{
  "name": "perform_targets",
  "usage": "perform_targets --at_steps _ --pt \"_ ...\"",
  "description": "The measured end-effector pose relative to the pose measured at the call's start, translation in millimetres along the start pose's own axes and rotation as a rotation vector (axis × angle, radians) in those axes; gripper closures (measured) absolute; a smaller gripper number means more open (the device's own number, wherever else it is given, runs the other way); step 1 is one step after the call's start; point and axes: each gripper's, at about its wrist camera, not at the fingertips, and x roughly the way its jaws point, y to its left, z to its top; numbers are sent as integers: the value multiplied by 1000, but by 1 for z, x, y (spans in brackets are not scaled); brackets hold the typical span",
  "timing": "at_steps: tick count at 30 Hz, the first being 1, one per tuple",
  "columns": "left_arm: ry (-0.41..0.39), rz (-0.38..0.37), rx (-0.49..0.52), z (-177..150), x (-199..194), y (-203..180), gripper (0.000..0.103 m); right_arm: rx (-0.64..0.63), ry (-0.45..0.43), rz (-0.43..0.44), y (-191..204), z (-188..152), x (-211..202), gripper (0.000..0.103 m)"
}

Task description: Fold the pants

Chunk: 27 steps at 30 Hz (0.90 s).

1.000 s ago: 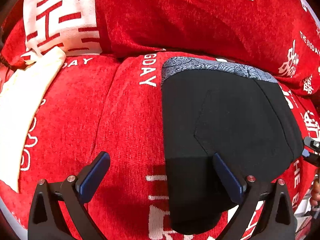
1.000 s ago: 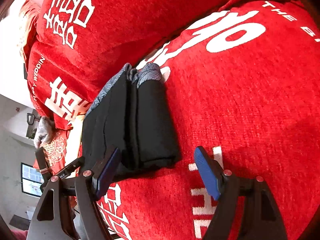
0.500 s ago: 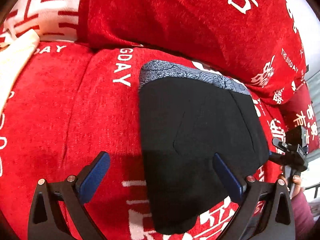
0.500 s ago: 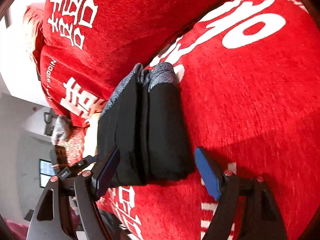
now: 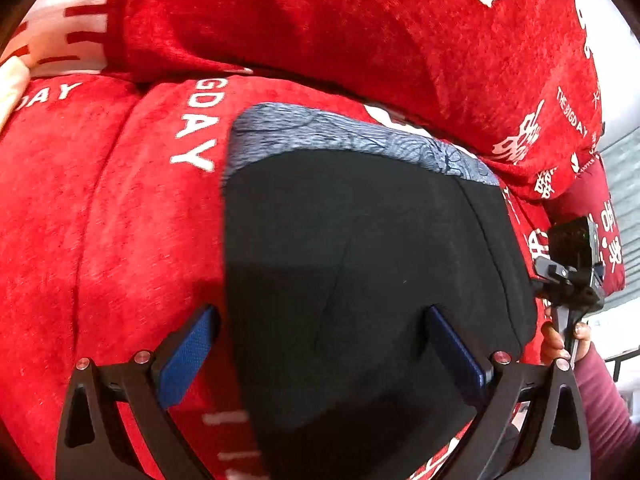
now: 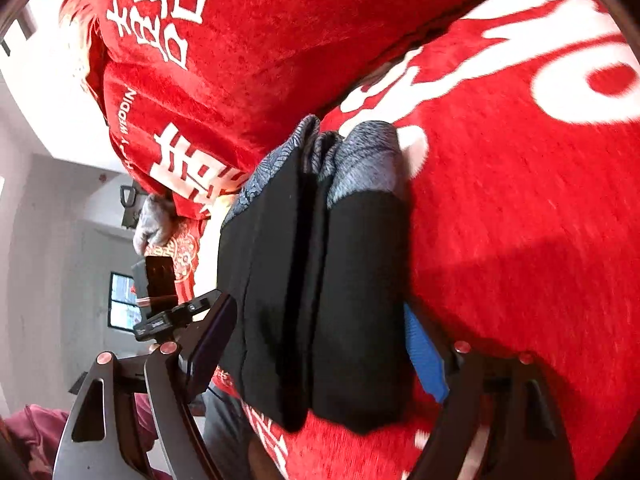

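Red sofa cushions (image 5: 120, 240) with white lettering carry the folded black pants (image 5: 360, 260).
Pants fill the centre of both frames, grey patterned waistband (image 5: 340, 136) toward the backrest. Left gripper (image 5: 320, 352) fingers spread apart over the bundle's near edge; right gripper (image 6: 320, 344) fingers apart, straddling the stacked folds at lower centre.

Both views are bright and saturated, with daylight showing at a window (image 6: 120, 300) at the left edge of the right wrist view. The black pants (image 5: 360, 280) swallow detail, and a soft shadow crosses their lower half. White lettering at the upper right of the right wrist view smears with motion blur. Fisheye bending and dark vignetting mark all corners.
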Motion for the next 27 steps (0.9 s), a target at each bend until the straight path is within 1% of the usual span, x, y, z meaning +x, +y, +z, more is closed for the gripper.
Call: perform_targets --at_steps 1,3,4,5,6,7,8,9,11,13,15,18,21,24,27 --pt "5 6 8 0 3 -3 0 -8 7 -18 2 2 5 19" --pt "12 13 15 2 9 -8 0 -27 26 -82 9 5 14 20" --pt "8 15 14 2 9 -9 2 -43 28 -124 14 6 18 22" --pt "-1 15 14 2 7 -12 6 -44 25 -154 16 6 20 30" --pt "-10 11 15 1 5 -13 11 -33 22 -160 15 5 19 35" --pt "-25 14 22 0 2 -16 17 -9 12 -147 14 3 17 43" --pt "-37 14 29 -1 -3 -18 21 18 -9 -133 13 1 13 50" --pt "-44 11 28 -2 -7 -18 26 41 -29 -115 14 -2 9 52" --pt "-47 -15 11 -2 -17 -19 28 82 -57 -85 16 -6 3 57" --pt "-51 -55 -2 -2 -28 -21 28 118 -71 -42 19 -10 -3 59" --pt "-50 -72 -3 -5 -38 -25 28 132 -62 -18 31 -15 -5 59" --pt "-55 -65 4 -10 -51 -33 28 124 -39 -21 48 -24 -6 60" --pt "-56 -71 -10 -19 -69 -30 28 130 -33 13 68 -36 -7 59" --pt "-75 -64 0 -30 -89 -30 28 122 -30 32 86 -48 -8 59" --pt "-94 -31 26 -43 -106 -25 28 115 -14 45 99 -64 -4 59"
